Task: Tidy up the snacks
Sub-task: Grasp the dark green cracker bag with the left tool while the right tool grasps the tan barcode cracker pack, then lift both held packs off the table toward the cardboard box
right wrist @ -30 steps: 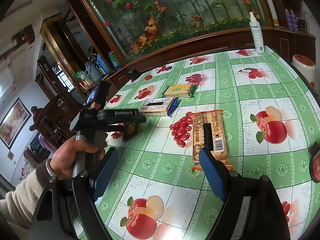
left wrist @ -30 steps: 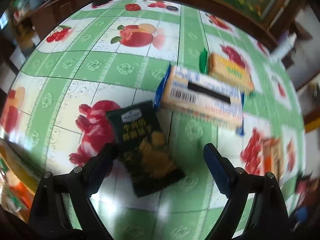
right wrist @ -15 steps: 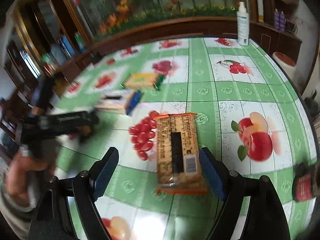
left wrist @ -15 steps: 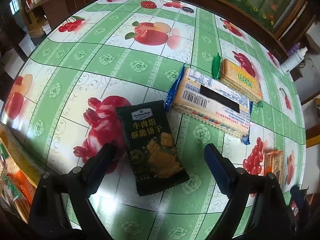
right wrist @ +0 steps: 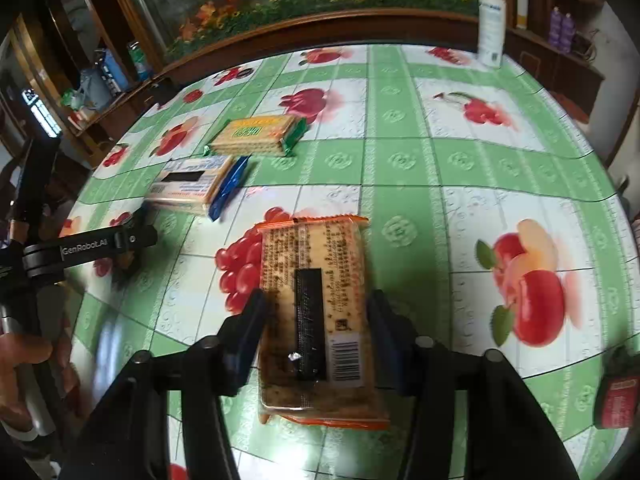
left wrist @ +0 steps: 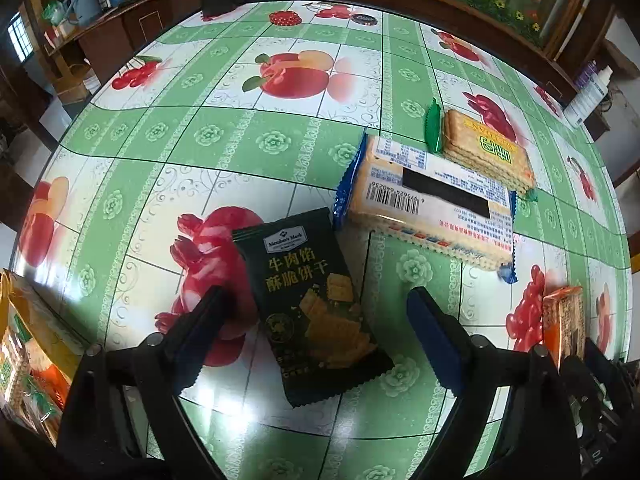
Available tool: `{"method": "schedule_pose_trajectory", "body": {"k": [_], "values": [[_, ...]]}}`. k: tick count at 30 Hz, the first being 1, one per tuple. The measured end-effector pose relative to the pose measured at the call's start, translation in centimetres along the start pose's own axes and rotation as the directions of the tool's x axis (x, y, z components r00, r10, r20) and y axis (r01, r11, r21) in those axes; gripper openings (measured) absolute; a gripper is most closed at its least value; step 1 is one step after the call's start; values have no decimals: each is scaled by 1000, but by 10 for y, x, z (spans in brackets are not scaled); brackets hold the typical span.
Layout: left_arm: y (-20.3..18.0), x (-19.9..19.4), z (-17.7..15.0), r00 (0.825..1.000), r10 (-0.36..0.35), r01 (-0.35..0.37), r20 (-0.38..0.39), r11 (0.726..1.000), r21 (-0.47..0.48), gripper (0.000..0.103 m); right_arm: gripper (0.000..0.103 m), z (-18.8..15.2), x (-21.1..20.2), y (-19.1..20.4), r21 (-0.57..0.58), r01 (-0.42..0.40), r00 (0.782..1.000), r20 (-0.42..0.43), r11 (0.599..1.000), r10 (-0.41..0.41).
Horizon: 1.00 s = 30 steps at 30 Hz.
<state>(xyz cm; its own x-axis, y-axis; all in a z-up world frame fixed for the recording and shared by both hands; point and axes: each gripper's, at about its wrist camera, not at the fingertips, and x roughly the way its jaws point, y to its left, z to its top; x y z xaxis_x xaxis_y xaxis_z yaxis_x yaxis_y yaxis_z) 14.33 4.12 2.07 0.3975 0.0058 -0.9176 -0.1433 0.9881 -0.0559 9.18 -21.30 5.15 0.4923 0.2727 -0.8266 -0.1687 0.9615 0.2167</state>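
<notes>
In the left wrist view my left gripper (left wrist: 316, 320) is open, its fingers on either side of a black cracker packet (left wrist: 308, 300) lying flat on the fruit-print tablecloth. Beyond it lie a blue-ended cracker pack (left wrist: 428, 208) and a green-ended biscuit pack (left wrist: 484, 148). In the right wrist view my right gripper (right wrist: 316, 328) has its jaws closed against the sides of an orange-edged cracker pack (right wrist: 320, 308) on the table. That orange pack also shows in the left wrist view (left wrist: 564, 324). The blue-ended pack (right wrist: 196, 184) and green-ended pack (right wrist: 260, 134) lie further back.
Orange and yellow snack bags (left wrist: 28, 360) sit at the left table edge. A white spray bottle (right wrist: 492, 28) stands at the far edge. A red packet (right wrist: 616, 400) lies at the right edge. The table (right wrist: 460, 168) is round with a wooden surround.
My right gripper moved forward over the orange pack and its jaws closed from wide open onto the pack's sides. My left gripper steadied over the black packet, still open.
</notes>
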Motion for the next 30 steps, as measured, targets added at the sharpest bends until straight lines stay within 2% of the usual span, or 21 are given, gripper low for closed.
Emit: {"method": "schedule_pose_trajectory", "body": {"k": [1,3,6,12,23,25,27,28,30], "values": [[0,-1,-1,1000,6,-6,6,1000,8,81,51,0,0,0,-3,1,1000,4,1000,-1],[0,-4,-3,1000,10,-11,17,1000,21,64,50,-1,-1,2,-15,8,1000,9,1000,-8],[2,-7,-5,1000,-2,2,18,999,32,52,49,-1,-1,7,-40,18,1000,9,999,-17],[6,-14,-16,999,-15,13,31,999,46,49,38,-7,-7,13,-70,29,999,17,997,-28],[-2,-40,-49,996,-74,68,51,990,124,49,37,-27,-22,20,-84,4,1000,12,996,-3],[-4,-43,-53,995,-85,77,51,988,131,49,37,-31,-21,21,-88,-11,1000,-16,996,9],[-5,-45,-56,994,-93,86,50,987,132,49,38,-33,-21,20,-74,-12,1000,-4,997,12],[-6,-45,-57,994,-94,87,51,987,136,49,42,-33,-21,19,-55,-9,1000,2,998,9],[-7,-46,-60,994,-96,87,50,986,144,49,58,-32,-22,21,-37,-23,1000,-14,999,22]]}}
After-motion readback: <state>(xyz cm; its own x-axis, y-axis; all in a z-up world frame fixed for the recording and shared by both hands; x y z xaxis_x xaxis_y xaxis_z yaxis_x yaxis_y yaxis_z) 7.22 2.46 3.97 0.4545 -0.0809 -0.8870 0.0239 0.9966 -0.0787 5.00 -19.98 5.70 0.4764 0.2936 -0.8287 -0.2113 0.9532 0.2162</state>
